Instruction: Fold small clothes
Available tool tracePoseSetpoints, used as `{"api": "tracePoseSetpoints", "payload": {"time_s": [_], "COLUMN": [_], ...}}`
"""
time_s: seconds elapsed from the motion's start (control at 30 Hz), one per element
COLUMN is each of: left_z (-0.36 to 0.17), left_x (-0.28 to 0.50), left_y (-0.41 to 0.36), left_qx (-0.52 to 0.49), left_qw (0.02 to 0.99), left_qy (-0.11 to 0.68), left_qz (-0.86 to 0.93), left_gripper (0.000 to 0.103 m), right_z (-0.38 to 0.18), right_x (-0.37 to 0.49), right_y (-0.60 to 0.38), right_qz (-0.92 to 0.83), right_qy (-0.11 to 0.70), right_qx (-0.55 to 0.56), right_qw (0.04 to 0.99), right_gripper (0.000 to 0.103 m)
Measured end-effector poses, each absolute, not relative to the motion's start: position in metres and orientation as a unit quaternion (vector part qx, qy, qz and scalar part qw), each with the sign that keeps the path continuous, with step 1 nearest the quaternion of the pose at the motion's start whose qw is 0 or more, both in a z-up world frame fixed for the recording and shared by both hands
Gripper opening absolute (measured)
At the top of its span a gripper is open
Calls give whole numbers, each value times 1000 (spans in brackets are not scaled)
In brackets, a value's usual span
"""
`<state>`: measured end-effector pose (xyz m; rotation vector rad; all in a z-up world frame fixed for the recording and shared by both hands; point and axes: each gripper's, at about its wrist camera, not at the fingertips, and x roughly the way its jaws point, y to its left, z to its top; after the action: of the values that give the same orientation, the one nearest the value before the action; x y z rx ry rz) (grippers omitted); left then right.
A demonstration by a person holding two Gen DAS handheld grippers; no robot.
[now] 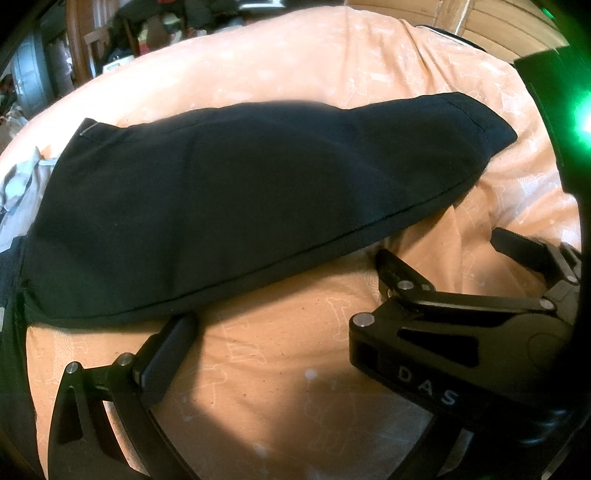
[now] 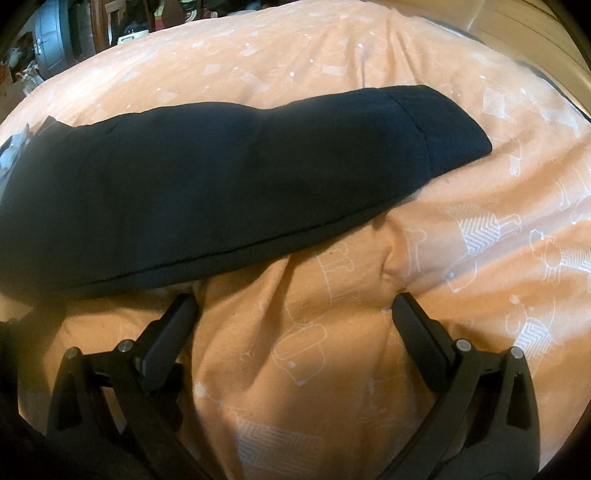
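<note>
A black folded garment (image 1: pixel 240 206) (image 2: pixel 221 184) lies flat across an orange patterned bedsheet (image 1: pixel 280 369) (image 2: pixel 295 350), its hemmed end to the right. Just in front of its near edge, my left gripper (image 1: pixel 291 325) is open and holds nothing. Only its left finger (image 1: pixel 173 347) shows, with the tip close to the garment's seam. The right finger is hidden behind my right gripper (image 1: pixel 441 245) (image 2: pixel 293 301). That gripper is open too, low over the sheet, right of the left one, and empty.
A grey piece of cloth (image 1: pixel 18 184) (image 2: pixel 14 147) lies past the garment's left end. Wooden panelling (image 1: pixel 498 26) rises at the back right. Cluttered furniture (image 1: pixel 110 40) stands beyond the bed's far left edge. Bare sheet lies to the right of the garment.
</note>
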<state>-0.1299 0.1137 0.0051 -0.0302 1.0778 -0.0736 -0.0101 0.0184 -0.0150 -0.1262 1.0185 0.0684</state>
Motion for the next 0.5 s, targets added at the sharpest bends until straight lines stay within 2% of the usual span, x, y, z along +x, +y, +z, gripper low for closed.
{"api": "tracePoseSetpoints", "payload": {"time_s": [0.2, 0.37, 0.43, 0.5], "left_z": [4, 6, 10, 15], "left_x": [-128, -121, -119, -118], "left_y": [108, 112, 121, 123], "left_qx": [-7, -3, -15, 4], "left_qw": [860, 855, 845, 832], "left_qy": [510, 516, 527, 539], "left_qz": [-31, -45, -90, -133], "left_gripper": [103, 103, 103, 103], "right_z": [-14, -8, 0, 16], "right_x": [-7, 7, 12, 10], "right_y": [19, 18, 10, -2], "right_qz": [35, 67, 77, 82], "right_qy": [491, 532, 556, 534], "right_qx": [-63, -52, -19, 45], "right_qw": [868, 842, 827, 840], "right_gripper": [103, 103, 103, 103]}}
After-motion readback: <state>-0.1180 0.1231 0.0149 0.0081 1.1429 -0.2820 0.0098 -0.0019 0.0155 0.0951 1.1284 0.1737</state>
